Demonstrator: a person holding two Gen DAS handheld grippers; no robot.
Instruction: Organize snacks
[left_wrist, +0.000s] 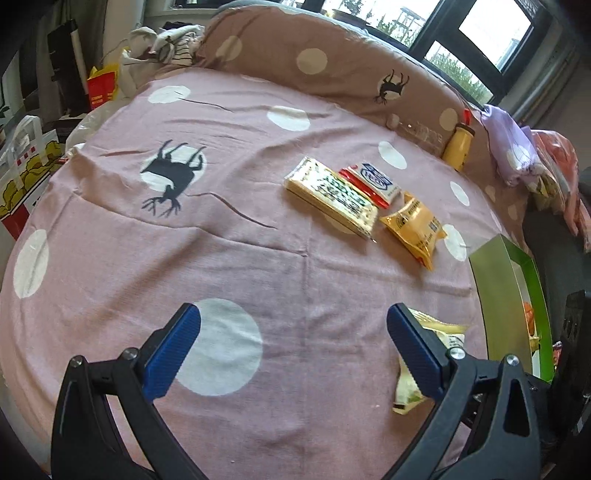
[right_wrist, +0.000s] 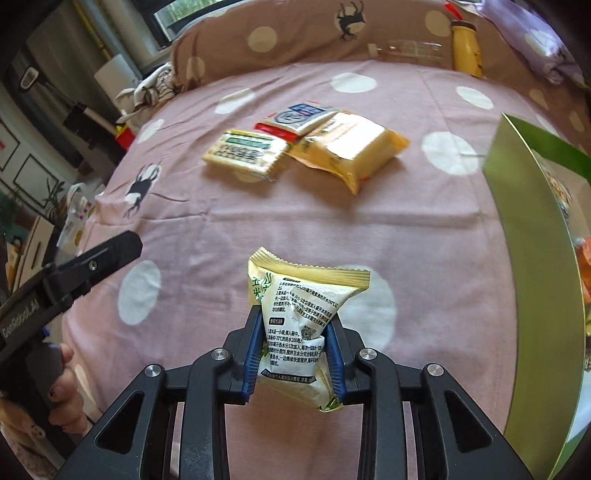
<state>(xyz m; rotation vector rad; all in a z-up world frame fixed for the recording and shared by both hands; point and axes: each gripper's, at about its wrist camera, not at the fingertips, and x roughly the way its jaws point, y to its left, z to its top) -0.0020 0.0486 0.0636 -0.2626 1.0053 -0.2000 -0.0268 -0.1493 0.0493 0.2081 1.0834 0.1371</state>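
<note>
My right gripper (right_wrist: 294, 319) is shut on a pale yellow snack packet (right_wrist: 299, 295) with printed text, held just above the pink dotted bedspread (right_wrist: 388, 229). In the left wrist view part of that packet (left_wrist: 410, 387) shows behind my left gripper's right finger. My left gripper (left_wrist: 293, 319) stands open over the bedspread (left_wrist: 258, 258) with nothing between its blue pads. Further back lie three snacks together: a yellow cracker pack (left_wrist: 332, 197) (right_wrist: 245, 155), a white, blue and red packet (left_wrist: 373, 182) (right_wrist: 295, 120) and an orange-yellow pouch (left_wrist: 415, 229) (right_wrist: 354, 147).
A green box (left_wrist: 506, 306) (right_wrist: 532, 258) with snacks inside stands at the right edge. A yellow bottle (left_wrist: 458, 146) (right_wrist: 467, 50) leans on the brown dotted pillow (left_wrist: 314, 55). Bags and clutter lie off the bed's left side. My left gripper's arm (right_wrist: 74, 273) shows at left.
</note>
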